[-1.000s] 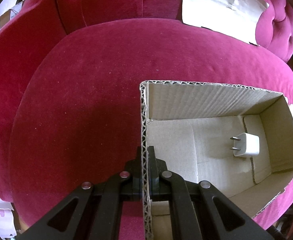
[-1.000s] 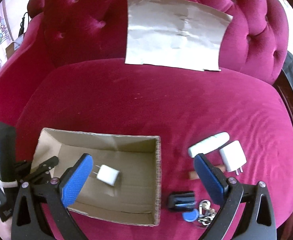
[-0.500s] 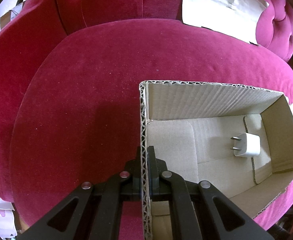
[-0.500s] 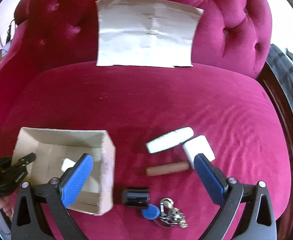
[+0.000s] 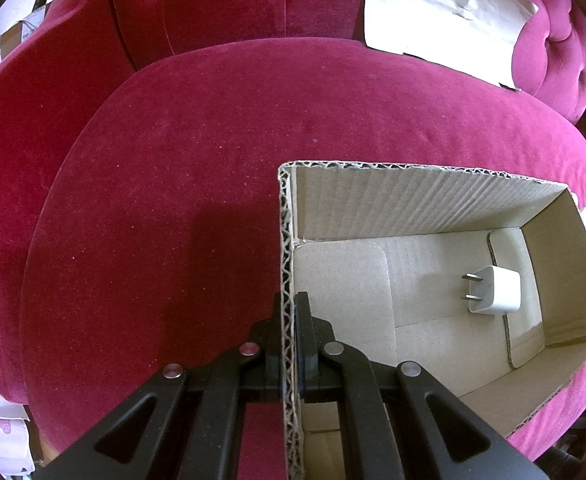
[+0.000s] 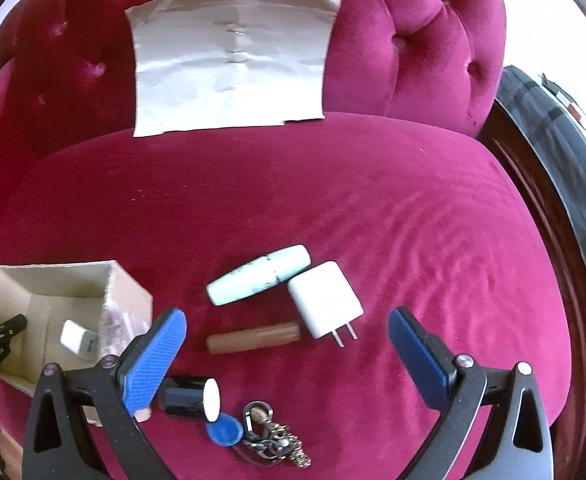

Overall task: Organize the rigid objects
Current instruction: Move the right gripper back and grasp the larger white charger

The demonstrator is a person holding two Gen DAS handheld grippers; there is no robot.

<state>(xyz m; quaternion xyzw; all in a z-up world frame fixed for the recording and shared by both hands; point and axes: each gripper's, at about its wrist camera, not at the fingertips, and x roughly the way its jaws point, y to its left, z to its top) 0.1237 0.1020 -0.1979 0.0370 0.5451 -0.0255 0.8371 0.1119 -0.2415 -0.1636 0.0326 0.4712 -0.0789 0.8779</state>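
Observation:
An open cardboard box stands on the red velvet seat; it also shows in the right wrist view. A white plug adapter lies inside it. My left gripper is shut on the box's near wall. My right gripper is open above loose items: a white charger, a pale mint tube, a brown stick, a black cylinder and a key ring with a blue tag.
A sheet of cardboard leans on the tufted backrest. A dark wooden frame edge runs along the seat's right side. Bare red cushion lies behind the items.
My right gripper has swung right, away from the box, and now hovers over the loose items. The left gripper and the box have stayed put.

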